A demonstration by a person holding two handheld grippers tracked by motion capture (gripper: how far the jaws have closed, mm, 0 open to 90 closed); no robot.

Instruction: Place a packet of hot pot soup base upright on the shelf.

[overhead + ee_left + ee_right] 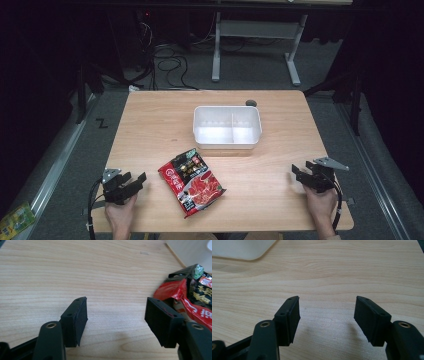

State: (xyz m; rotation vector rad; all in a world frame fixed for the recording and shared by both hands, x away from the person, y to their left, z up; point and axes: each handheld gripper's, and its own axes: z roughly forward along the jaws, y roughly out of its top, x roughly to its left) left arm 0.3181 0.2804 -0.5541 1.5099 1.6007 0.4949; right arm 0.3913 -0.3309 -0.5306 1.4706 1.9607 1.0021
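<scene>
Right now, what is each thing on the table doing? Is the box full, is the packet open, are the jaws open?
White box: upright on the table, two compartments, both empty.
Red packet: lying flat and crinkled; looks sealed, held by nothing.
Left gripper: jaws open, nothing between them, just left of the packet.
Right gripper: jaws open, nothing between them, over bare wood.

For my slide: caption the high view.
Both open grippers, left and right, rest at the table's near edge, flanking a red packet before a white tray.
</scene>
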